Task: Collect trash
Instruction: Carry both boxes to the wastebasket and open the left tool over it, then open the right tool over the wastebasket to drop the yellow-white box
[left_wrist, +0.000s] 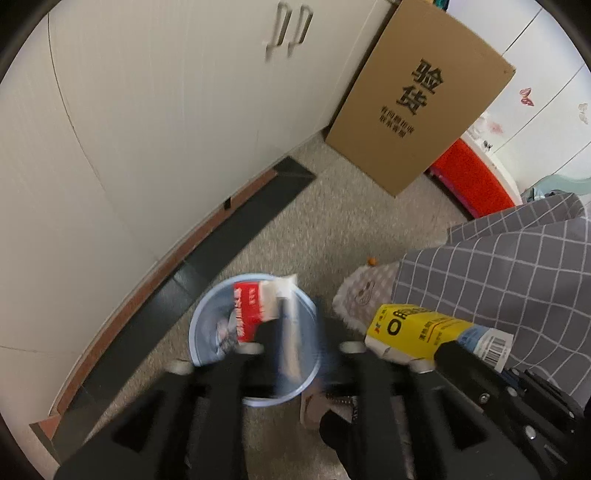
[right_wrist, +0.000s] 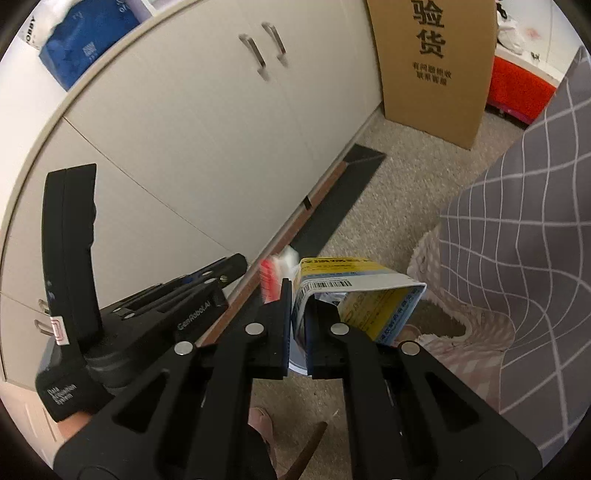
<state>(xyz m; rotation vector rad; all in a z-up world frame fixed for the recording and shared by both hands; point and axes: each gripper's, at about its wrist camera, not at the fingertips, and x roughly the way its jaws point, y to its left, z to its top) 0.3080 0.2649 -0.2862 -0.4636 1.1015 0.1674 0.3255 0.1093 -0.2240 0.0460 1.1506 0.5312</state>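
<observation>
Red-white packet (left_wrist: 255, 310) over blue bin (left_wrist: 207, 332); yellow carton (right_wrist: 354, 295) clamped, tilted.

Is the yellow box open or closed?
Open. In the right wrist view the yellow box gapes at its end, and the right tongs pinch one wall of it.

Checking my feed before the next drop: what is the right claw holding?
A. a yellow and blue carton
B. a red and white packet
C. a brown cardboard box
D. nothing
A: in the right wrist view the right claw is shut on the wall of the opened yellow and blue carton.
</observation>
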